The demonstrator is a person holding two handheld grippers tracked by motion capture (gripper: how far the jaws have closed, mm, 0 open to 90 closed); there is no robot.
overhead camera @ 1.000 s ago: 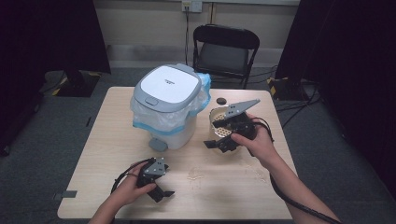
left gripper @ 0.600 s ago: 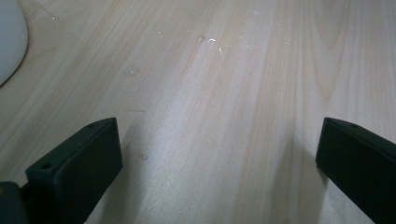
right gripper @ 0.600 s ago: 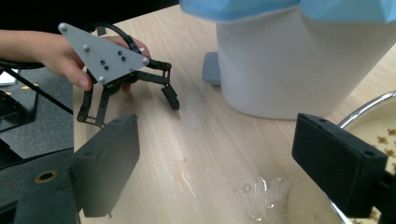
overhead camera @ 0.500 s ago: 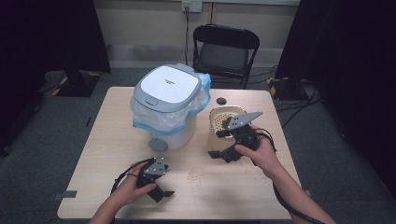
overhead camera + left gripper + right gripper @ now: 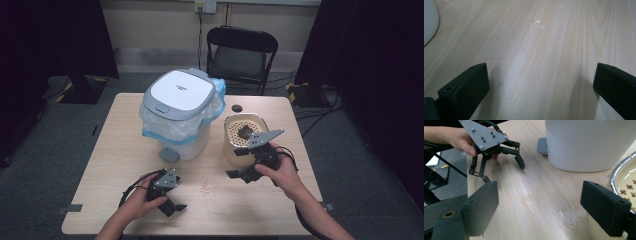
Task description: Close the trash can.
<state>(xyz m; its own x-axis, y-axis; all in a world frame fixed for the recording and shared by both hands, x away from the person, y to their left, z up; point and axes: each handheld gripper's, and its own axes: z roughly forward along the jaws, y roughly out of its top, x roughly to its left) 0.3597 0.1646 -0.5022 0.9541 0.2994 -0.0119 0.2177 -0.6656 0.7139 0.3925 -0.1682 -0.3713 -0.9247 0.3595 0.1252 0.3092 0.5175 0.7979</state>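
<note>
The right gripper (image 5: 245,172) is being held with jaws apart and empty just beside the strainer bowl (image 5: 243,136), near the bin (image 5: 177,115). The bowl could be knocked, spreading the spilled water (image 5: 564,216). The left gripper (image 5: 172,202) is being rested open.

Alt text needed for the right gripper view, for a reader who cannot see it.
The right gripper hangs with open, empty jaws over a wet patch on the wooden table. Beyond it a hand holds the left gripper beside a white bin.
</note>
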